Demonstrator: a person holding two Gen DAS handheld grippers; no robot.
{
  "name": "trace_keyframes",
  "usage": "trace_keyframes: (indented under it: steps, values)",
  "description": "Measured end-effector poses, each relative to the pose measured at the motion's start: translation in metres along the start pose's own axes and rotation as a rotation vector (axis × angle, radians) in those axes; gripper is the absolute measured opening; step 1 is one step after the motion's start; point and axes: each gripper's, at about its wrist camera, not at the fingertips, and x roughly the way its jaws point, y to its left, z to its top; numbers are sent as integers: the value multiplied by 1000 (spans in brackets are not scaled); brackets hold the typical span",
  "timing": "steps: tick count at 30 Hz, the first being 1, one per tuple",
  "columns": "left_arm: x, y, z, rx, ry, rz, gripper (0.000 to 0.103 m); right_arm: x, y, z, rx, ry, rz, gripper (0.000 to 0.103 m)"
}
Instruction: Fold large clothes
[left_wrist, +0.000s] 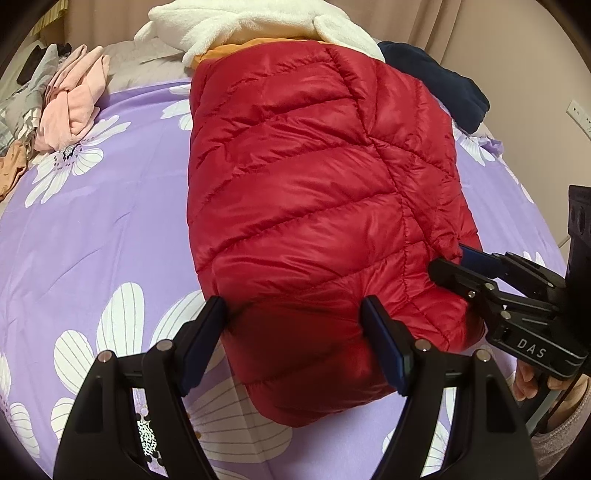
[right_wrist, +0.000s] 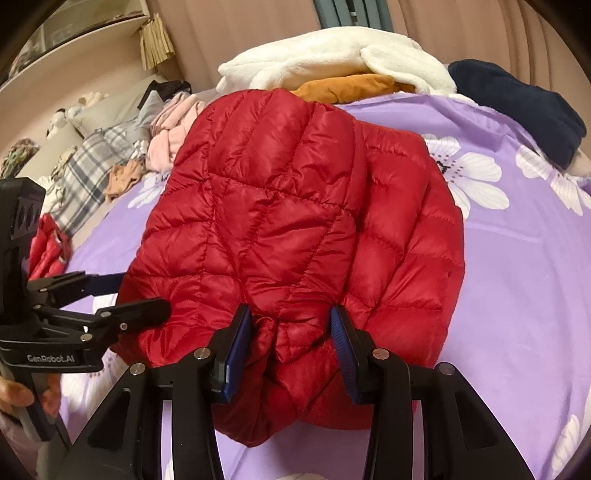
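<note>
Red quilted down jacket (left_wrist: 314, 206), folded into a puffy bundle on the purple floral bedspread (left_wrist: 96, 229), is clamped at its near edge by both grippers: left gripper (left_wrist: 295, 343) set wide, right gripper (right_wrist: 291, 347) narrower on a bunched fold. Slick, springy fabric could slip out and unfold if either grip loosens. Bare bedspread lies either side; clothes piles (right_wrist: 340, 70) crowd the far edge.

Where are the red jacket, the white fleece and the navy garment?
red jacket (left_wrist: 314, 192), left wrist view, middle of quilted top.
white fleece (right_wrist: 332, 55), right wrist view, upper fold.
navy garment (right_wrist: 517, 99), right wrist view, centre of bundle.
</note>
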Motion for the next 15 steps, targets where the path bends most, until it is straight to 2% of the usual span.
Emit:
trace_keyframes:
  steps: [10,15]
  values:
    - [2,1,1,5,7,1,78,-9,0,1,14,5,15,43]
    - [2,1,0,2,5,-3,78,-39,-5,10,19,-111,60,43]
